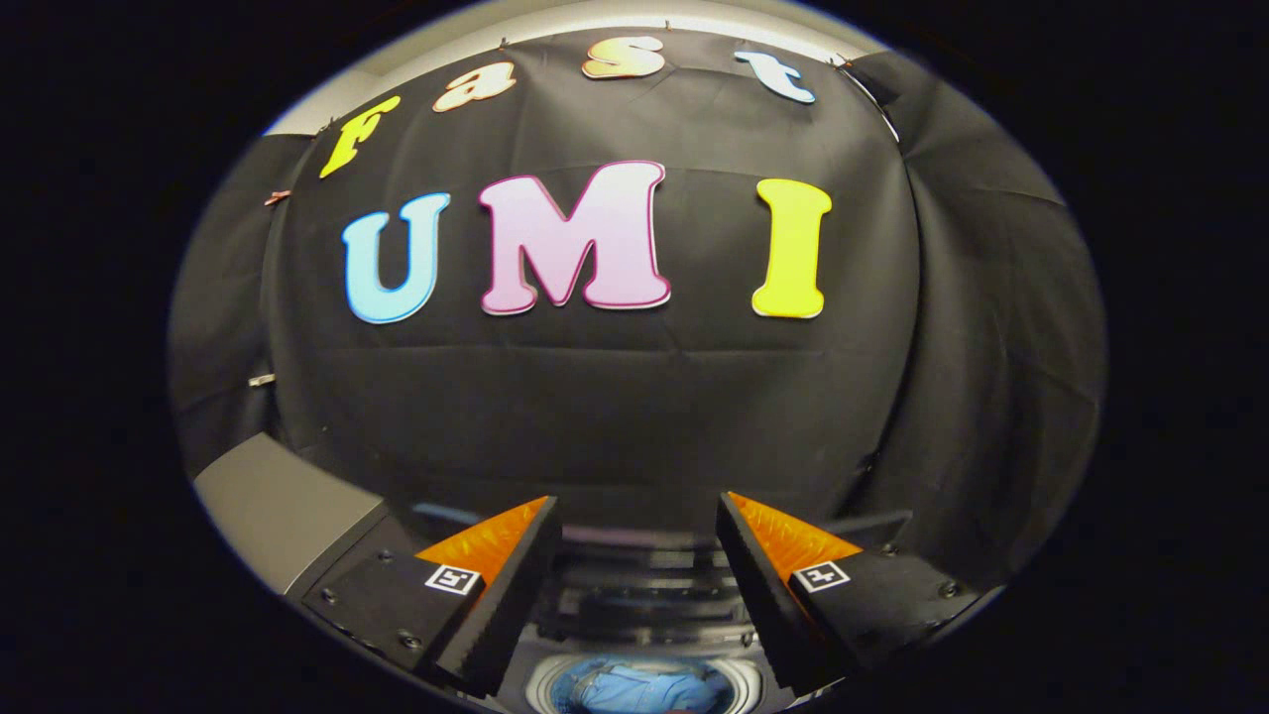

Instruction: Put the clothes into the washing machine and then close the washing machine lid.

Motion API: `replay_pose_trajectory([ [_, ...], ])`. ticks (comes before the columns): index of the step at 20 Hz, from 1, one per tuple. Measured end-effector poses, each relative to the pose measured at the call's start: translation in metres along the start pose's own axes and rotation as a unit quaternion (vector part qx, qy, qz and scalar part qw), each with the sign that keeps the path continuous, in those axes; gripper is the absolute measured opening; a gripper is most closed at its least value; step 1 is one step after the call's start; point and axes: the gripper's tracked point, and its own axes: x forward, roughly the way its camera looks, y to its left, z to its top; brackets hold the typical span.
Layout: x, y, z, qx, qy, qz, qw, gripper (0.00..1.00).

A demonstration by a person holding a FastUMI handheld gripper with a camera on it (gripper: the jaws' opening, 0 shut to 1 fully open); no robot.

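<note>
My gripper (636, 516) stands open, its two fingers spread wide with nothing between them. Below and between the fingers I see the washing machine (644, 595), dark with a raised glossy lid behind its round drum opening (642, 686). Blue denim clothes (639, 689) lie inside the drum. The fingers hang above the machine, apart from both the clothes and the lid.
A grey slanted panel (278, 506) of the machine or a cabinet sits to the left of the left finger. The black cloth wall of the booth rises close behind the machine and wraps around to the right.
</note>
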Motion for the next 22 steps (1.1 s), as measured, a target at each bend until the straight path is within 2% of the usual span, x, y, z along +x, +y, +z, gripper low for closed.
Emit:
replay_pose_trajectory([
  [1,0.021,-0.011,-0.017,-0.007,0.034,-0.023,0.999,0.98],
  [2,0.014,-0.007,-0.019,0.011,0.043,-0.015,0.999,0.99],
  [3,0.026,0.001,-0.012,0.025,0.024,-0.022,0.999,1.0],
  [4,0.016,0.004,-0.027,0.011,0.04,-0.022,0.999,1.0],
  [5,0.018,0.002,-0.021,0.001,0.017,-0.019,1.0,1.0],
  [7,0.023,-0.003,-0.023,0.007,0.017,-0.019,1.0,1.0],
  [22,-0.025,-0.003,-0.033,0.002,0.014,-0.055,0.998,1.0],
])
